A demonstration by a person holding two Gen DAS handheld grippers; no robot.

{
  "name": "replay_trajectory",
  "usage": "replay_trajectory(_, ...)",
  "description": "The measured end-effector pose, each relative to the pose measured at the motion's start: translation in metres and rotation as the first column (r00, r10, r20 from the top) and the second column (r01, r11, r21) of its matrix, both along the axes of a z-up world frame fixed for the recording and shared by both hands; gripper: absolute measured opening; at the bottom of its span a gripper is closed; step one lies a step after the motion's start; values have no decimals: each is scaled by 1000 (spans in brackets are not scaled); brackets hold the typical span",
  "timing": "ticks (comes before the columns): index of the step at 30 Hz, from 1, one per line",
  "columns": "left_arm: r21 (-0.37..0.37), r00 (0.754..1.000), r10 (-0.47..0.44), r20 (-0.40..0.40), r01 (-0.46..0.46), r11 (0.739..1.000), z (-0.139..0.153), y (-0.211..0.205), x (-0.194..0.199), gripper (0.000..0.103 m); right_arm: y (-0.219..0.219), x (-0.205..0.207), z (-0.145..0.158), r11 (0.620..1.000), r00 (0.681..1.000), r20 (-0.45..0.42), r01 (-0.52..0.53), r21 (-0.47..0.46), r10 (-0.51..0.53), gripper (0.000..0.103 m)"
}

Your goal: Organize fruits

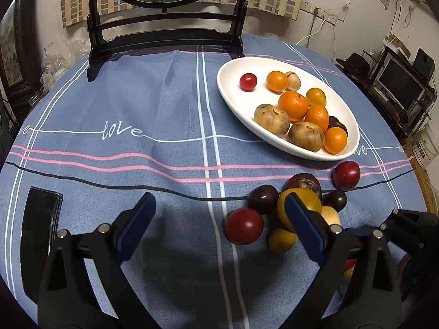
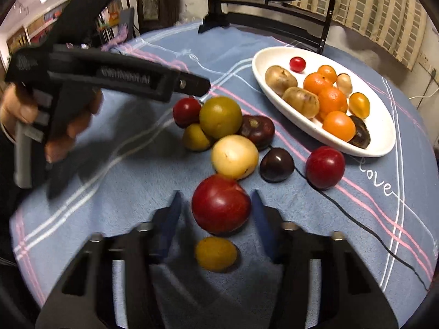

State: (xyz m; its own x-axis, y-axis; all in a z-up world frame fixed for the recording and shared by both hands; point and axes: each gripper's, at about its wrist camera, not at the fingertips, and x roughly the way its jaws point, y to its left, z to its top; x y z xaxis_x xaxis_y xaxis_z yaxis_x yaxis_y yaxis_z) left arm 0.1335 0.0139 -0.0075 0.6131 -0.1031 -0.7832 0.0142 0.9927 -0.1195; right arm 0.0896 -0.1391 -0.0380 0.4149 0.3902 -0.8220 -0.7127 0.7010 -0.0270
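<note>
A white oval plate (image 1: 236, 96) (image 2: 384, 137) at the far right holds several orange, brown and red fruits. Loose fruits lie in a cluster on the blue cloth in front of it. In the right wrist view a large red fruit (image 2: 221, 204) lies between the fingers of my right gripper (image 2: 216, 205). Its jaws stand open, with a thin gap on the left side. A small yellow fruit (image 2: 216, 253) lies just behind it. My left gripper (image 1: 219, 200) (image 2: 203, 86) hovers open beside the cluster. Its right finger (image 1: 301, 219) covers part of a big yellow-green fruit (image 1: 307, 200) (image 2: 221, 116).
A dark phone (image 1: 38, 244) lies at the near left of the table. A black mirror stand (image 1: 164, 35) rises at the far edge. A person's hand (image 2: 19, 107) holds the left gripper's handle. Shelves and a monitor (image 1: 397, 85) stand right of the table.
</note>
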Motion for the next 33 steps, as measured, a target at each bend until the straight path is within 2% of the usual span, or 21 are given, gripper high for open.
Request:
replay_trajectory(4, -7, 1000, -5, 6, 5, 1000, 2, 0, -2, 96, -7, 7, 1, 999, 999, -16, 38, 11, -38, 42)
replay_trajectory(9, -6, 999, -34, 6, 34, 999, 1, -8, -5, 96, -41, 35, 6, 980, 981, -41, 193, 51, -191, 42)
replay_trajectory(14, 15, 997, -66, 42, 65, 998, 3, -19, -10, 96, -62, 47, 7, 957, 960, -52, 279, 75, -276, 42)
replay_trajectory(25, 61, 982, -175, 68, 171, 983, 2, -50, -20, 96, -65, 48, 8, 951, 954, -51, 300, 76, -296, 42)
replay_trajectory(28, 90, 975, -212, 73, 205, 975, -1, -60, -21, 90, -64, 48, 7, 951, 953, -56, 302, 71, -298, 42)
replay_trajectory(30, 92, 967, -246, 60, 240, 966, -5, -67, -20, 76, -63, 47, 7, 952, 954, -57, 297, 72, -293, 42)
replay_trajectory(33, 86, 961, -273, 48, 268, 959, -11, -77, -17, 65, -61, 46, 7, 954, 956, -54, 291, 70, -288, 42)
